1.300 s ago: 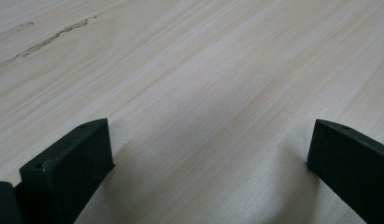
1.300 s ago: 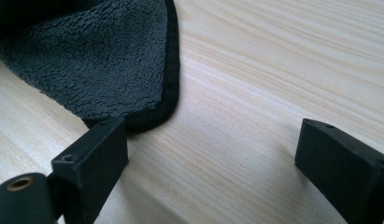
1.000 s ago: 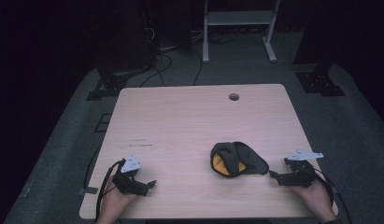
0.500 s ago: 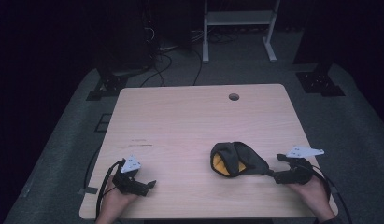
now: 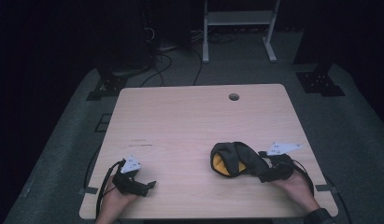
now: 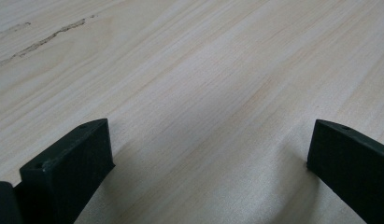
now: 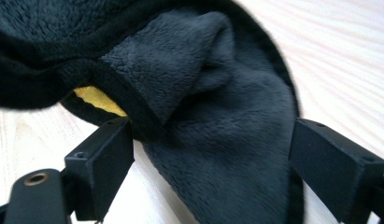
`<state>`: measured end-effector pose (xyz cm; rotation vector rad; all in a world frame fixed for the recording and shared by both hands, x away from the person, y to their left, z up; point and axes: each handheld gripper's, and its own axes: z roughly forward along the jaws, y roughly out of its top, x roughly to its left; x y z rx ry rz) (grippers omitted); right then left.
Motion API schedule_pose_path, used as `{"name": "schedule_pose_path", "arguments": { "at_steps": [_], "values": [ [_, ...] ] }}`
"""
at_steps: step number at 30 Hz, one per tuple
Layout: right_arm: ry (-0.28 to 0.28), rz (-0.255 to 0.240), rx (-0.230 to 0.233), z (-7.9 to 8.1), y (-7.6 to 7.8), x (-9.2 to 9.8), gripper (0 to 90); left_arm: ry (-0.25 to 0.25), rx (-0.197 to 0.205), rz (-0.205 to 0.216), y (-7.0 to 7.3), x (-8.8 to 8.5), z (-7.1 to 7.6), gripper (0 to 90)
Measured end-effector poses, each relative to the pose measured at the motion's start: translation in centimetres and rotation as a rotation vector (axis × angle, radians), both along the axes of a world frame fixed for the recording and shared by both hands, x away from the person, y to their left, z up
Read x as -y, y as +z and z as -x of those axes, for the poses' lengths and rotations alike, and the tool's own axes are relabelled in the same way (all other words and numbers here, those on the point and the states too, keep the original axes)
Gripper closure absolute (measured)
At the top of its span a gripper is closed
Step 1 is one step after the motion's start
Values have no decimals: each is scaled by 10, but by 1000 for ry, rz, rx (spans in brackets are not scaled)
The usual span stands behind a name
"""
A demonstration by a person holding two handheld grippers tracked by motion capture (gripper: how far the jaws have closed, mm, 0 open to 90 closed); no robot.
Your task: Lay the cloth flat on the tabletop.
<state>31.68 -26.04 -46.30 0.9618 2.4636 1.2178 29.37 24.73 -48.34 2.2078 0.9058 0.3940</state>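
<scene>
A crumpled dark fleece garment (image 5: 236,158) with a yellow lining lies on the light wooden table (image 5: 189,126), toward its front right. My right gripper (image 5: 263,169) is at the garment's right end, open, with the dark fleece (image 7: 227,140) lying between its spread jaws. The yellow lining (image 7: 98,100) peeks out under a fold by the left jaw. My left gripper (image 5: 150,185) rests open near the table's front left corner, over bare wood (image 6: 203,116), nothing between its jaws.
A round cable hole (image 5: 233,97) sits near the table's far edge. Beyond the table are a white metal stand (image 5: 236,28), loose cables on the floor (image 5: 166,56) and a dark floor mat (image 5: 63,154). A scuff mark (image 6: 45,39) shows on the wood.
My right gripper has moved left onto the garment's right end, so the fleece now lies between its jaws. The left gripper has stayed put.
</scene>
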Motion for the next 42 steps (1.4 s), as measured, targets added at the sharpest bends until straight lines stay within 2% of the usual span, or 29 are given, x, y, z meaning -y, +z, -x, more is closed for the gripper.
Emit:
{"name": "schedule_pose_path", "arguments": {
  "at_steps": [2,6,8,12,14,18,19,20,21,22,23,24,28,32,36,37,38,41,42],
  "values": [
    [22,8,-19,-3,-4,-7,131,0,0,0,0,0,0,0],
    [31,7,-20,-5,-6,-11,151,0,1,0,0,0,0,0],
    [46,-19,3,-5,-3,-12,295,-4,3,-2,0,0,0,0],
    [59,-21,11,-5,-1,-16,366,-7,2,-2,0,1,0,0],
    [60,-3,-8,-10,-3,-22,413,-7,2,-2,0,1,1,0],
    [66,2,-26,-15,-6,-27,460,-10,2,-2,0,2,1,0],
    [76,6,-41,-18,-6,-30,514,-9,4,0,0,2,1,0],
    [76,6,-41,-18,-6,-30,514,-9,4,0,0,2,1,0],
    [81,6,-44,-19,-7,-32,557,-11,5,-1,0,3,1,0],
    [86,9,-45,-21,-6,-33,617,-15,3,0,0,3,1,0],
    [100,9,-34,-21,-5,-36,716,-27,0,-5,2,5,2,21],
    [108,9,-34,-22,-5,-38,760,-27,0,-5,2,5,2,21],
    [125,4,-38,-25,-4,-42,794,-44,11,15,9,12,2,22],
    [162,-4,-37,-28,-3,-50,813,-97,65,62,25,31,3,21],
    [188,-11,-33,-29,-1,-56,817,-133,82,90,34,44,0,21],
    [203,-10,-27,-29,0,-61,819,-159,101,110,40,55,-2,22],
    [203,-10,-27,-29,0,-61,819,-159,101,110,40,55,-2,21],
    [219,-10,-24,-28,1,-67,820,-209,117,131,48,75,-5,21],
    [223,-9,-25,-27,1,-69,820,-241,121,146,53,89,-6,21]
  ]
}}
